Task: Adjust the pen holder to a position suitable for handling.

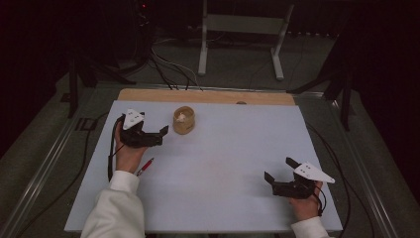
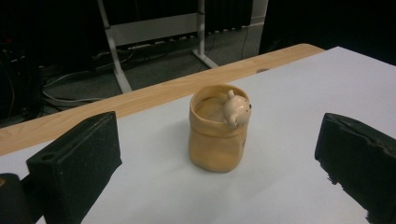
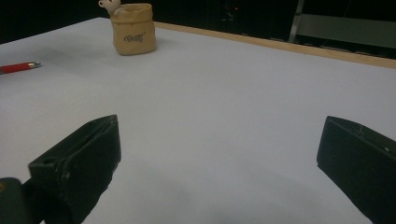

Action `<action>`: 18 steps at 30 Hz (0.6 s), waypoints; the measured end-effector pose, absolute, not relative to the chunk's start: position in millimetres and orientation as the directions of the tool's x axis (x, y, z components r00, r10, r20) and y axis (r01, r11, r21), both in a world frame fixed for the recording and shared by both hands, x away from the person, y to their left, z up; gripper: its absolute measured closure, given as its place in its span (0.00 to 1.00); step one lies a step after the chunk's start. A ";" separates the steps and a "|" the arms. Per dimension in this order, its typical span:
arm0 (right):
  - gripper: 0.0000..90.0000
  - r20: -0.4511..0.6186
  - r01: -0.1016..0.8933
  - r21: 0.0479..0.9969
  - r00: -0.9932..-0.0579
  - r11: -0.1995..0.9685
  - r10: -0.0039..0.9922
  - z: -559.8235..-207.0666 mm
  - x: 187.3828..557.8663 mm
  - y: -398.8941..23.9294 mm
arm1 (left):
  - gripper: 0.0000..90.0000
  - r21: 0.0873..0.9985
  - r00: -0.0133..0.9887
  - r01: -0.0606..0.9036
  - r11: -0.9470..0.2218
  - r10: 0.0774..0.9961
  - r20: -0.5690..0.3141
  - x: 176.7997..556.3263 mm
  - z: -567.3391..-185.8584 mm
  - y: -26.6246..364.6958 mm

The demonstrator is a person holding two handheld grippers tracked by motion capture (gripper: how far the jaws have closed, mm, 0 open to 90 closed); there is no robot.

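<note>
while both jaws gape, one pot point(image 1: 183, 120), one pen point(image 1: 145, 167), two hand-held grippers

Left tongs point(image 1: 159, 135) near tan pot point(image 1: 183, 120), red pen point(image 1: 145, 167)

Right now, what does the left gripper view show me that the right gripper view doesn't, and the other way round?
The left gripper view alone gives the pot's open mouth, with the small bear head on its rim, close between the open left tongs.

The right gripper view alone gives the red pen and the lettering on the pot's side.

Both show the tan pot standing upright on the white tabletop, and open jaws.
</note>
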State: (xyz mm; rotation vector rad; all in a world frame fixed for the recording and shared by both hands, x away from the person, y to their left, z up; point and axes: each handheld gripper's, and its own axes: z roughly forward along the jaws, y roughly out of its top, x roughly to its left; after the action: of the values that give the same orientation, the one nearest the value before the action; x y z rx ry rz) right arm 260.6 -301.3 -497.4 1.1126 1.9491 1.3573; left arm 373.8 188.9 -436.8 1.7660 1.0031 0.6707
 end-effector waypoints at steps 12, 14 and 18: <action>0.00 0.047 0.333 0.930 -0.530 0.157 0.847 -497.0 260.1 -301.9 | 0.01 0.907 0.522 0.356 -0.224 0.853 0.005 393.9 -445.1 169.4; 0.00 0.048 0.334 0.930 -0.529 0.156 0.847 -497.0 260.1 -302.1 | 0.01 0.907 0.522 0.359 -0.222 0.853 0.002 397.1 -445.8 168.6; 0.00 0.051 0.335 0.930 -0.530 0.154 0.846 -496.8 259.6 -302.2 | 0.01 0.907 0.524 0.361 -0.217 0.852 -0.005 402.8 -448.3 165.7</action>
State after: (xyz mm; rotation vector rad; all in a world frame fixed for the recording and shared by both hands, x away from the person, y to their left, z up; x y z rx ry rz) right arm 259.6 -302.2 -496.8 1.1212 1.9440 1.3661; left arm 402.8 165.7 -448.3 1.8005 1.0104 0.6390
